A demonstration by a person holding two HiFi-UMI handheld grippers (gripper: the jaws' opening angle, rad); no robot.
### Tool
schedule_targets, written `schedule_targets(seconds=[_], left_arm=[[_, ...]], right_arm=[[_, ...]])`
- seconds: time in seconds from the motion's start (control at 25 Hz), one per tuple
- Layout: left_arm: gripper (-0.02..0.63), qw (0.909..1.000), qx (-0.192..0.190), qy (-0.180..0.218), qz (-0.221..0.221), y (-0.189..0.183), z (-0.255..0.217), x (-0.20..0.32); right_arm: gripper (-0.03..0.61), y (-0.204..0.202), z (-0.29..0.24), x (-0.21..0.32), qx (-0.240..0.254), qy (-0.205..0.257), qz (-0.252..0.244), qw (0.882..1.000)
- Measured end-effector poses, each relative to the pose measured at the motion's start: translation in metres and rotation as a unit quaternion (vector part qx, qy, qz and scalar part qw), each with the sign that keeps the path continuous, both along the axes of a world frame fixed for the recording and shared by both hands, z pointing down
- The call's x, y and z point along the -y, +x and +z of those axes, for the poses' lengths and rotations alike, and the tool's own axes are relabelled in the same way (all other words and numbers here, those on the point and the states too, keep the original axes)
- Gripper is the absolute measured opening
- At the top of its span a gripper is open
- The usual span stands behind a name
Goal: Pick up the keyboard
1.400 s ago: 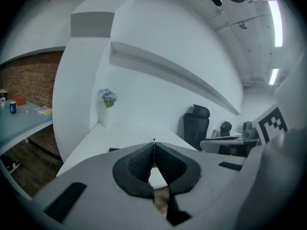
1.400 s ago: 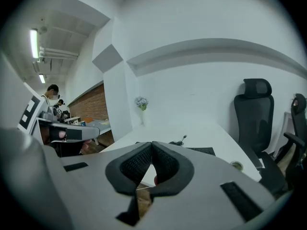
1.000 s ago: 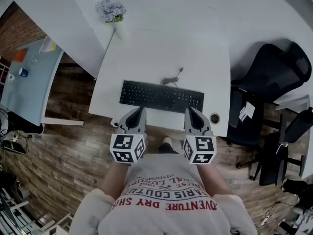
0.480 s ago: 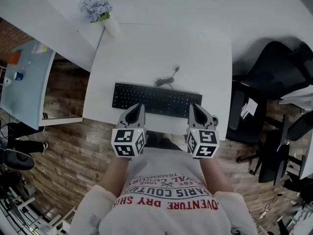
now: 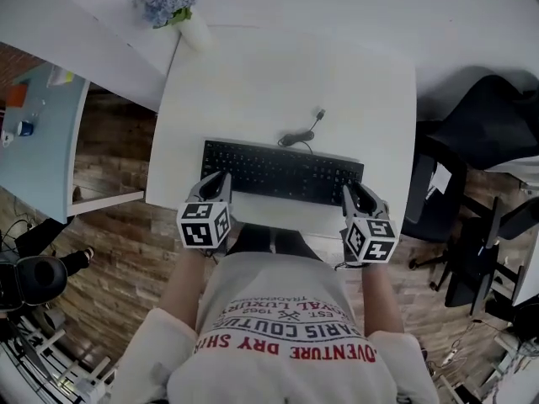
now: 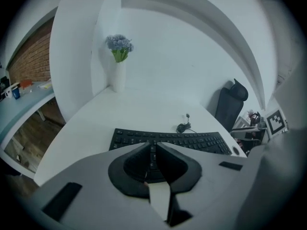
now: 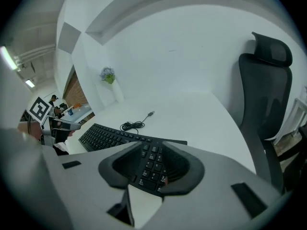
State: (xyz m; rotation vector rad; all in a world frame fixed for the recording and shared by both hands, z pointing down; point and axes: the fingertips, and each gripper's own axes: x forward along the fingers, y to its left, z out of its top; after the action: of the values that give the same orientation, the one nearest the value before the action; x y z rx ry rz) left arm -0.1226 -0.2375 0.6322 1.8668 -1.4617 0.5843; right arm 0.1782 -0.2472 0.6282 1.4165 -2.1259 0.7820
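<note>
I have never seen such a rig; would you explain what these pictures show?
A person, not a robot, holds a two-jaw tool in each hand. One picture looks down from a head camera; the other two look along each tool's jaws. On the white desk are a black keyboard, its coiled cable and a vase of flowers. The left tool is shut and empty. The right tool is opening its jaws at the keyboard's right end. Nothing is held yet.

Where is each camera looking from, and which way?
Head view: on the person's head, looking down at table, keyboard, left claw, right claw, shirt.
Left gripper view: rides the left claw, faces keyboard and vase; its shut jaws show.
Right gripper view: rides the right claw, faces keyboard and chair; its opening jaws frame the keys.
All three share the keyboard.
</note>
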Motion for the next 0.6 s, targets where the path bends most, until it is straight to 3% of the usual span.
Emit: schedule_targets(seconds=[0.04, 0.12, 0.2, 0.24, 0.4, 0.6], left_arm=[[0.028, 1.0000, 0.004, -0.005, -0.007, -0.010, 0.005, 0.001], [0.038, 0.9996, 0.005, -0.015, -0.022, -0.029, 0.013, 0.004], [0.206, 0.9987, -0.004, -0.035, -0.037, -0.043, 0.023, 0.008], [0.229, 0.9977, -0.007, -0.049, -0.047, -0.050, 0.029, 0.010], [0.261, 0.9941, -0.003, -0.089, -0.062, -0.071, 0.048, 0.016], [0.262, 0.9928, -0.005, -0.117, -0.027, -0.070, 0.062, 0.028]], right_arm=[[0.165, 0.004, 0.007, 0.002, 0.000, -0.011, 0.006, 1.000], [0.199, 0.011, 0.018, 0.006, -0.002, -0.030, 0.013, 0.999], [0.207, 0.018, 0.027, 0.009, -0.007, -0.044, 0.017, 0.999], [0.207, 0.021, 0.030, 0.011, -0.008, -0.051, 0.019, 0.998], [0.225, 0.025, 0.047, 0.013, -0.008, -0.084, 0.021, 0.996], [0.241, 0.033, 0.065, 0.012, -0.025, -0.116, 0.039, 0.992]])
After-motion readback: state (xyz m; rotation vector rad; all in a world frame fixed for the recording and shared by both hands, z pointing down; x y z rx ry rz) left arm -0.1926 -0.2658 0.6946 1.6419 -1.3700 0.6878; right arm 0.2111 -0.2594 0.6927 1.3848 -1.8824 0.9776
